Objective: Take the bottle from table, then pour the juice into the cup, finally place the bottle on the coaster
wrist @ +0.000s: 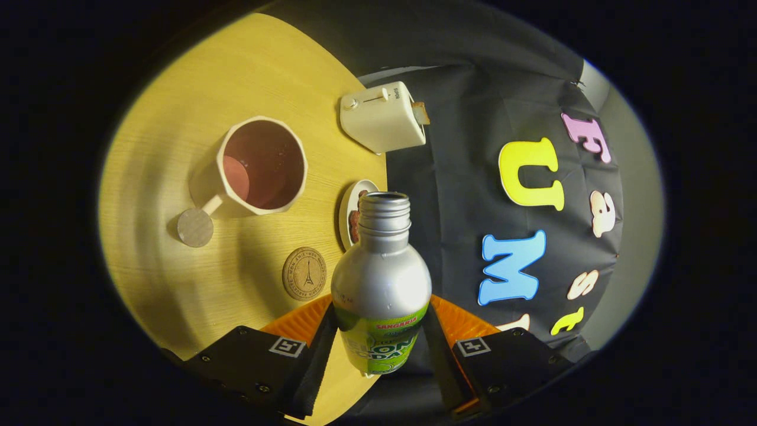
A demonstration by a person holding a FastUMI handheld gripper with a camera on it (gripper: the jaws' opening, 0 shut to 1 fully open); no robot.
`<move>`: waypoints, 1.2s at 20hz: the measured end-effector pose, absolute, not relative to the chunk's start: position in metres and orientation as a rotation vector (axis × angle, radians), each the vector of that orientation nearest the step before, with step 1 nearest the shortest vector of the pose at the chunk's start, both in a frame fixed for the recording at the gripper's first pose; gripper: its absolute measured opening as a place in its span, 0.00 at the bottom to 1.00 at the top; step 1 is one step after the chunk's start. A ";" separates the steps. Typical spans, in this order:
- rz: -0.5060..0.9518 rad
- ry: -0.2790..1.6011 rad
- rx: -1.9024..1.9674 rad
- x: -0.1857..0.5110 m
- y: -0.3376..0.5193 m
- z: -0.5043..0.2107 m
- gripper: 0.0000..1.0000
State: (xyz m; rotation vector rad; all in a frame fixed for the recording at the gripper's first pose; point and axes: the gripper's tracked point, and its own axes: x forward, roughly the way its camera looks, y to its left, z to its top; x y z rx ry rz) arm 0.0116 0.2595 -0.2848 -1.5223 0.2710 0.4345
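Note:
My gripper [379, 343] is shut on a silver metal bottle [381, 278] with a green label, both fingers pressing its lower body. The bottle has no cap, and its open neck points away from me, held above the wooden table [177, 296]. The whole view is rolled sideways. Beyond the fingers to the left stands a cream cup [260, 165] with a dark inside and a side handle; its opening faces me. A round cork coaster [304, 273] lies on the table just left of the bottle's shoulder, between the cup and my left finger.
A cream toaster [383, 117] stands at the table's far edge beyond the cup. A small white plate [349, 207] with something brown on it lies behind the bottle's neck. A grey round disc [195, 227] sits at the end of the cup's handle.

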 end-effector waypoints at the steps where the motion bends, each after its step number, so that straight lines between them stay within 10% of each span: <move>1: 0.437 0.265 -1.543 0.011 0.260 -0.284 0.78; 24: 0.531 0.128 -1.857 0.022 0.283 -0.283 0.78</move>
